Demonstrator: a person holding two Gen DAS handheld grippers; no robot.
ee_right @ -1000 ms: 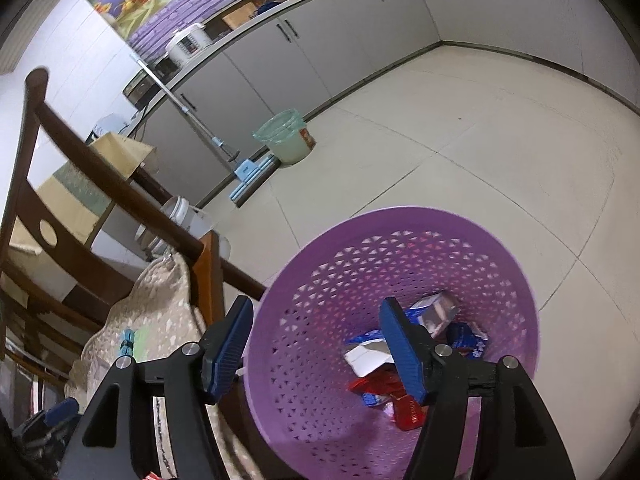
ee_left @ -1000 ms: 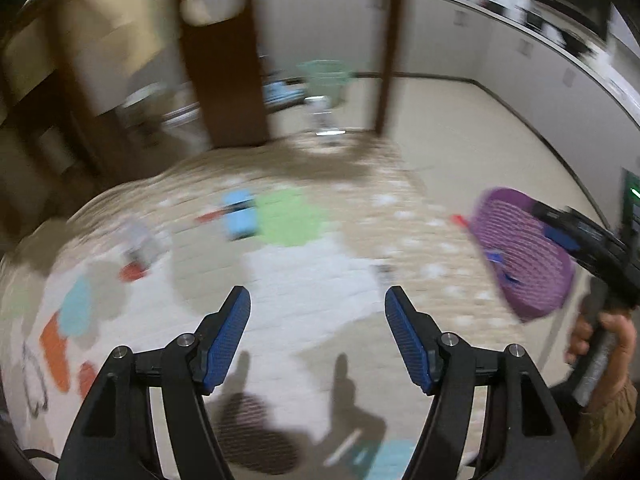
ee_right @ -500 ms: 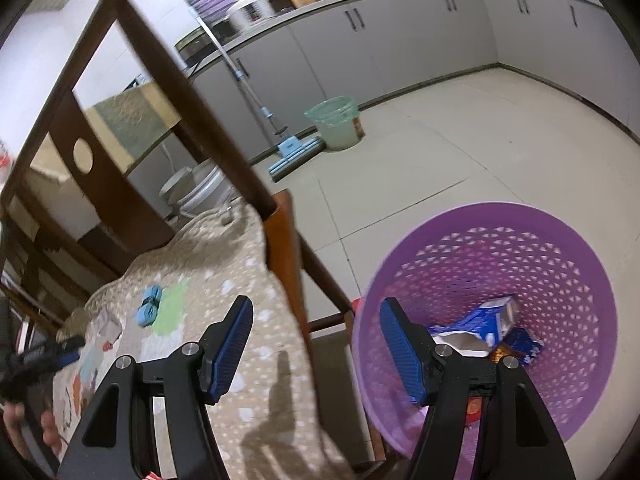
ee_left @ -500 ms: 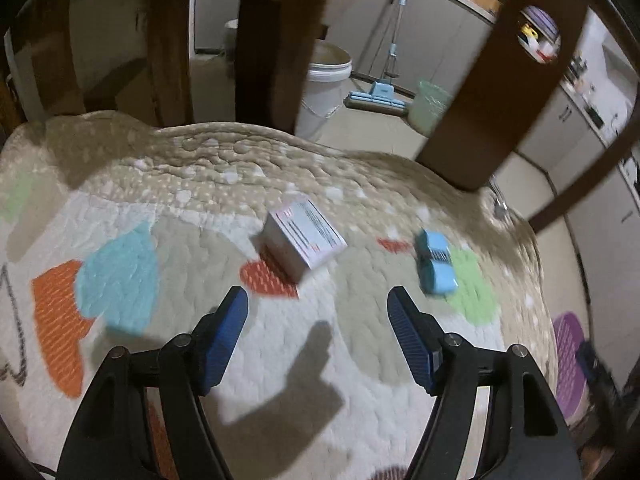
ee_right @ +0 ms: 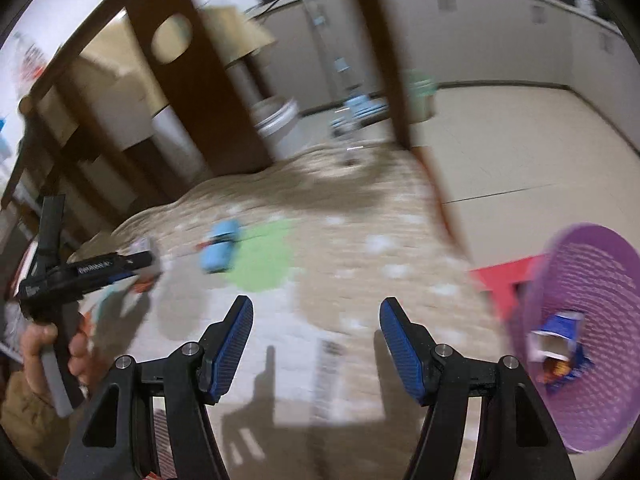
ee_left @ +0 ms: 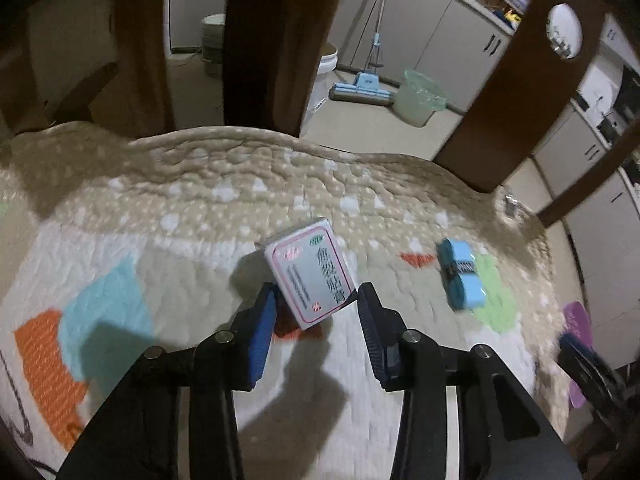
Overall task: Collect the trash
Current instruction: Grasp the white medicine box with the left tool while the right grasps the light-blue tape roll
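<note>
Pink-edged box (ee_left: 310, 276) between spread jaws, left gripper (ee_left: 316, 312) angled down over quilt (ee_left: 192, 208)

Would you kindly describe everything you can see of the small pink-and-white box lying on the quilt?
The box is a small flat carton, apparently cardboard, white with a pink border, green and pink marks and dark Chinese print on its top face. It looks closed and undamaged. It lies flat but skewed on the patterned quilt, partly over a red patch. The left gripper has its open jaws either side of the box's near end; contact cannot be told.
</note>
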